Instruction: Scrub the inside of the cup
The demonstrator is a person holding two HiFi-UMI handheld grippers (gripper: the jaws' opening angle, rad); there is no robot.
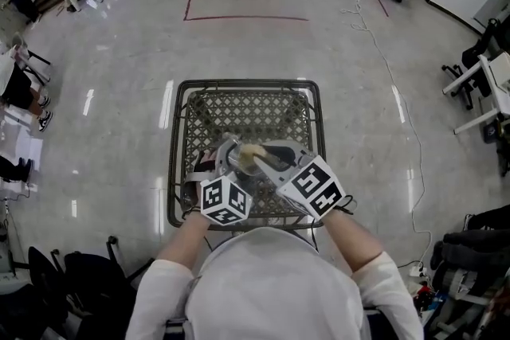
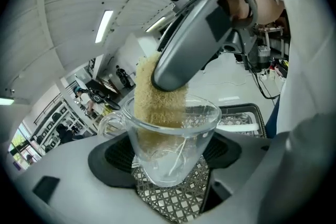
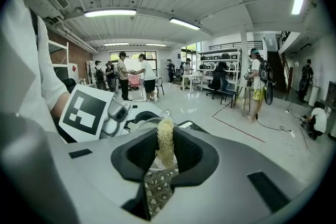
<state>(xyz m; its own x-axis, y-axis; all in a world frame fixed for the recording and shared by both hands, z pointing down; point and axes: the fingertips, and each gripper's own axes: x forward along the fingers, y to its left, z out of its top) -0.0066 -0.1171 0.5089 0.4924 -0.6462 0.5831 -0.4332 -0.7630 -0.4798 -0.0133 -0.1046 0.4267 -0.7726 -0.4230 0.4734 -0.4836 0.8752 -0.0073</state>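
A clear glass cup (image 2: 170, 136) with a handle on its left sits tilted between the jaws of my left gripper (image 2: 168, 162), which is shut on its body. A yellow fibrous scrub sponge (image 2: 157, 94) reaches down into the cup, pinched by my right gripper (image 2: 197, 42) from above. In the right gripper view the sponge (image 3: 165, 141) stands between the pads of my right gripper (image 3: 164, 157), with the cup's rim just behind it. From the head view both grippers meet over the cup (image 1: 237, 161) and sponge (image 1: 253, 150) above the mesh table (image 1: 179, 123).
The metal mesh table has a raised rim (image 1: 315, 103) on all sides. Bags (image 1: 80, 275) lie on the floor at my lower left. A cable (image 1: 374, 44) runs across the floor at the right, and desks and chairs (image 1: 482, 84) stand at the room's edges.
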